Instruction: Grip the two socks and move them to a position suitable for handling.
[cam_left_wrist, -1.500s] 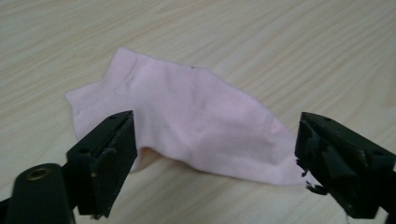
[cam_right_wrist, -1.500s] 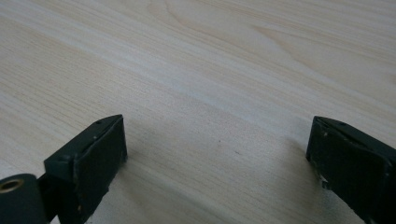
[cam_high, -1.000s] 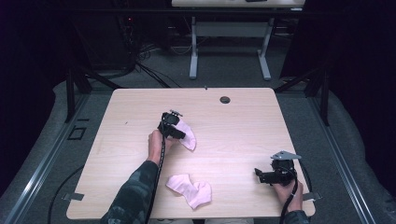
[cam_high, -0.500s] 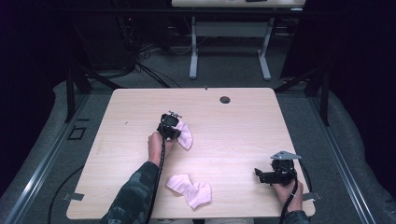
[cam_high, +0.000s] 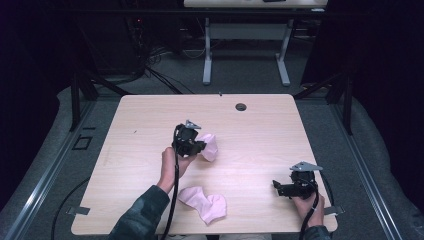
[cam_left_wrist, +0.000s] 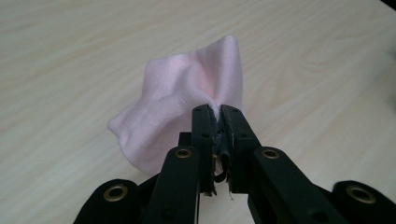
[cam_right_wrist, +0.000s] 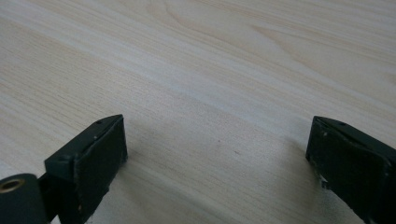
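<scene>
A pale pink sock (cam_high: 209, 146) (cam_left_wrist: 187, 100) hangs bunched from my left gripper (cam_high: 199, 148) (cam_left_wrist: 215, 112), which is shut on a fold of its fabric near the middle of the table. A second pink sock (cam_high: 204, 203) lies flat near the front edge, beside the left forearm. My right gripper (cam_high: 278, 187) (cam_right_wrist: 217, 149) rests low at the front right corner, open, with bare wood between its fingers.
The light wooden table (cam_high: 135, 120) has a round cable grommet (cam_high: 241, 106) at its back edge. Cables trail from both grippers off the front edge. Another table's legs (cam_high: 207, 60) stand on the grey floor behind.
My left gripper has drawn the pink sock a little toward the left and bunched it up. The right gripper and the front sock have stayed where they were.
</scene>
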